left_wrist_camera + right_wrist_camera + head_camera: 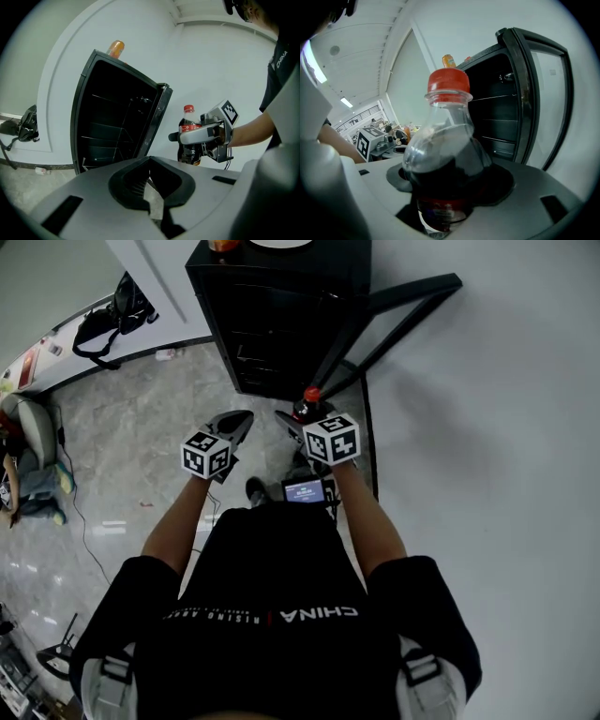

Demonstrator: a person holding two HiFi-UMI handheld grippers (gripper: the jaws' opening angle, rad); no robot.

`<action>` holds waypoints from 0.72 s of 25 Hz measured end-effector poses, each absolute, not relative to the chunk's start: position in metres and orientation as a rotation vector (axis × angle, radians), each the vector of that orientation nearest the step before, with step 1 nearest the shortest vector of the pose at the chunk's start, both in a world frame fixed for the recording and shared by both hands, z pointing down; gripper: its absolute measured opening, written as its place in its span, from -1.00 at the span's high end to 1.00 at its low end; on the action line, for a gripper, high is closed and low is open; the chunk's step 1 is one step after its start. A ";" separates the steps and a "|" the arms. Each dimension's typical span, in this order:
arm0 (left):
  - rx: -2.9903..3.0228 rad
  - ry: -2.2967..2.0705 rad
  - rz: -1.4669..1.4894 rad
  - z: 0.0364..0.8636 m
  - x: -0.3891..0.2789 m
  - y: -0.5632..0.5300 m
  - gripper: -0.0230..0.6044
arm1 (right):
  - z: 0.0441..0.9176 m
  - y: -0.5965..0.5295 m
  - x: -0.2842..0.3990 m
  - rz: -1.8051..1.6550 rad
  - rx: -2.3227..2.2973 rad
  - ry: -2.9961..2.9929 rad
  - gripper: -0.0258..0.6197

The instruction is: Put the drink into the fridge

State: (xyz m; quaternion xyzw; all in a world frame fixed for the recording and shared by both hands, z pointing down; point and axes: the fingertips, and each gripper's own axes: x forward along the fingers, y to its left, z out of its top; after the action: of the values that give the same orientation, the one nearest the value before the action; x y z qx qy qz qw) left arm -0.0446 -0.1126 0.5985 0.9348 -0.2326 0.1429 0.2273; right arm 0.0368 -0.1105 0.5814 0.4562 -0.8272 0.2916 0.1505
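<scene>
The drink (pixel 445 154), a red-capped bottle of dark cola, stands upright, clamped between the jaws of the right gripper (pixel 298 420). It is in the air just on the near side of the fridge (pixel 272 324). The fridge door (pixel 543 93) stands open to the right, with dark shelves showing inside. The left gripper (pixel 152 187), beside it on the left, has its jaws together on nothing. An orange bottle (pixel 116 48) sits on top of the fridge.

Head view: from above the person, steeply down, fridge (pixel 281 324) far ahead. Left gripper view faces right: fridge, right gripper (pixel 190 137) near. Right gripper view: bottle (pixel 445 154) very close, shared fridge beyond.
</scene>
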 end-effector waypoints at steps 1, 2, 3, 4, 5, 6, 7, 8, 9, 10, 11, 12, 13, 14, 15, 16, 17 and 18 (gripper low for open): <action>2.568 -0.650 0.399 0.601 -0.044 -0.118 0.89 | 0.583 -0.117 0.036 0.836 1.297 -2.380 -0.06; 2.559 -0.661 0.401 0.603 -0.044 -0.124 0.89 | 0.584 -0.123 0.035 0.833 1.283 -2.386 -0.06; 2.550 -0.673 0.401 0.604 -0.042 -0.130 0.89 | 0.585 -0.129 0.035 0.829 1.267 -2.392 -0.06; 2.545 -0.682 0.401 0.604 -0.040 -0.135 0.89 | 0.586 -0.135 0.035 0.825 1.250 -2.399 -0.06; 2.544 -0.692 0.402 0.604 -0.036 -0.141 0.89 | 0.587 -0.142 0.037 0.824 1.236 -2.407 -0.06; 2.546 -0.703 0.403 0.603 -0.033 -0.149 0.89 | 0.587 -0.150 0.039 0.823 1.224 -2.416 -0.06; 2.547 -0.717 0.401 0.600 -0.029 -0.158 0.89 | 0.586 -0.158 0.042 0.821 1.212 -2.426 -0.06; 2.546 -0.732 0.398 0.597 -0.026 -0.166 0.89 | 0.584 -0.165 0.044 0.817 1.201 -2.435 -0.06; 2.545 -0.747 0.393 0.594 -0.022 -0.175 0.89 | 0.582 -0.173 0.047 0.810 1.190 -2.444 -0.06; 2.545 -0.761 0.387 0.592 -0.018 -0.183 0.89 | 0.581 -0.180 0.049 0.803 1.179 -2.451 -0.06; 2.545 -0.772 0.383 0.590 -0.012 -0.191 0.89 | 0.580 -0.188 0.053 0.796 1.168 -2.459 -0.06; 2.546 -0.783 0.380 0.587 -0.006 -0.199 0.89 | 0.579 -0.195 0.057 0.791 1.156 -2.466 -0.06; 2.547 -0.795 0.379 0.585 0.000 -0.205 0.89 | 0.578 -0.202 0.062 0.786 1.143 -2.474 -0.06; 2.545 -0.809 0.379 0.584 0.007 -0.210 0.89 | 0.577 -0.208 0.067 0.781 1.127 -2.482 -0.06; 2.541 -0.825 0.379 0.582 0.012 -0.215 0.89 | 0.575 -0.214 0.071 0.775 1.108 -2.489 -0.06; 2.536 -0.843 0.377 0.580 0.015 -0.219 0.89 | 0.574 -0.219 0.074 0.768 1.088 -2.496 -0.06; 2.531 -0.859 0.374 0.579 0.017 -0.223 0.89 | 0.573 -0.225 0.076 0.763 1.070 -2.503 -0.06; 2.526 -0.874 0.370 0.577 0.018 -0.227 0.89 | 0.572 -0.230 0.077 0.760 1.056 -2.509 -0.06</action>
State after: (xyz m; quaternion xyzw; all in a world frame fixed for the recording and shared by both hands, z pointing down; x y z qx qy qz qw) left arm 0.0182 -0.2273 0.5770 0.9132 -0.3160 0.1336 0.2198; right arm 0.0771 -0.2300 0.5722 0.3691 -0.8766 0.2657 0.1570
